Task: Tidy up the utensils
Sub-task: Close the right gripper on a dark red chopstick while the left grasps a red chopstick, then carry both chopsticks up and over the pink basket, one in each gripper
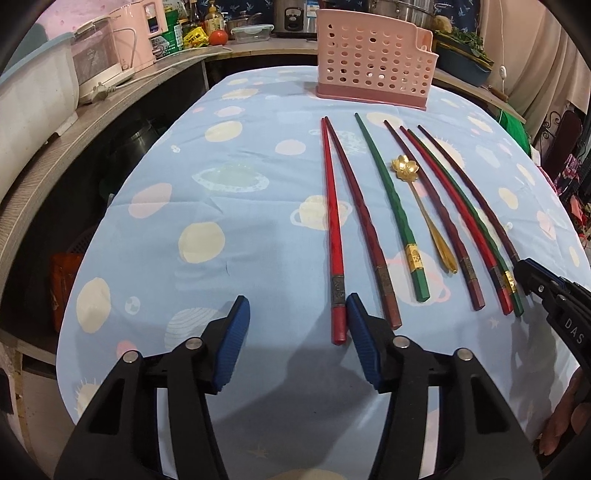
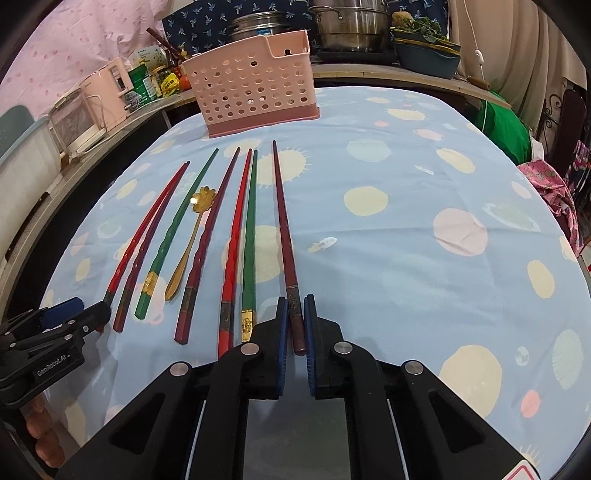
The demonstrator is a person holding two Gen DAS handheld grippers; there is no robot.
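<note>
Several red, maroon and green chopsticks and a gold flower spoon [image 1: 424, 206] lie side by side on the blue tablecloth. A pink perforated utensil holder [image 1: 373, 62] stands at the far end; it also shows in the right wrist view [image 2: 255, 85]. My left gripper [image 1: 297, 339] is open, its right pad beside the near end of the leftmost red chopstick [image 1: 334, 236]. My right gripper [image 2: 295, 328] is shut on the near end of the rightmost maroon chopstick [image 2: 284, 236], which still rests on the cloth. The spoon also shows in the right wrist view [image 2: 192, 229].
The blue tablecloth [image 1: 221, 240] with planet prints covers the table. A counter on the left holds pink appliances [image 1: 110, 48] and jars. Steel pots [image 2: 351, 26] and a green-filled bowl stand behind the holder. A green bag [image 2: 502, 125] sits at the right.
</note>
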